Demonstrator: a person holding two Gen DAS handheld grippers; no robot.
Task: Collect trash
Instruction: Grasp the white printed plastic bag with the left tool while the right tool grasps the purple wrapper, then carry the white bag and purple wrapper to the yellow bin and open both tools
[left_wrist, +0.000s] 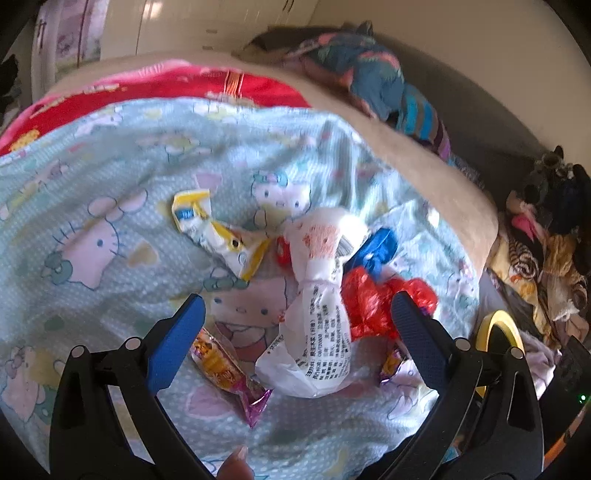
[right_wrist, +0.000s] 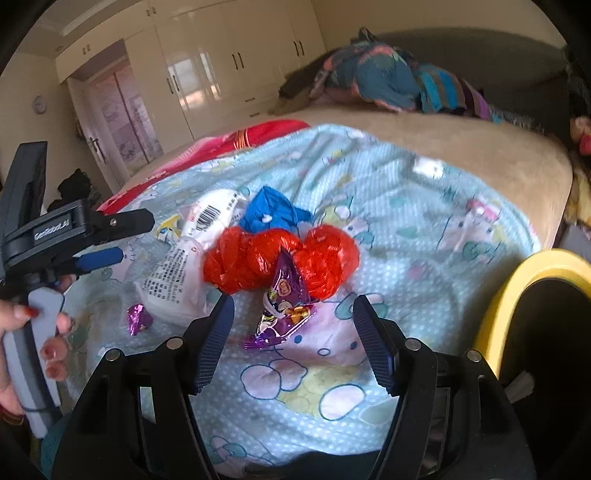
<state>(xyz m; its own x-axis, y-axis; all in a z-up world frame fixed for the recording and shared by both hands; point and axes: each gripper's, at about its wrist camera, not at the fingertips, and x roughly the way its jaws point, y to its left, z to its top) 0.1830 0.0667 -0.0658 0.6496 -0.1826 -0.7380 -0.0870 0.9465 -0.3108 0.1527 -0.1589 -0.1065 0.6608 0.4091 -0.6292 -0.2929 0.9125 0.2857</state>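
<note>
Both grippers hang wide open and empty over the bedsheet (right_wrist: 388, 206): left gripper (left_wrist: 297, 314) straddling the white wrapper (left_wrist: 317, 325), right gripper (right_wrist: 293, 317) above the purple wrapper (right_wrist: 282, 314), whose slick foil could slip, or sheet bunch between closing pads.

Readable print on the bed

The left gripper (right_wrist: 110, 240) bore "GenRobot.AI" on its body; beside it, the white wrapper (right_wrist: 177, 273) carried a barcode and small printed lines too blurred to read.
</note>
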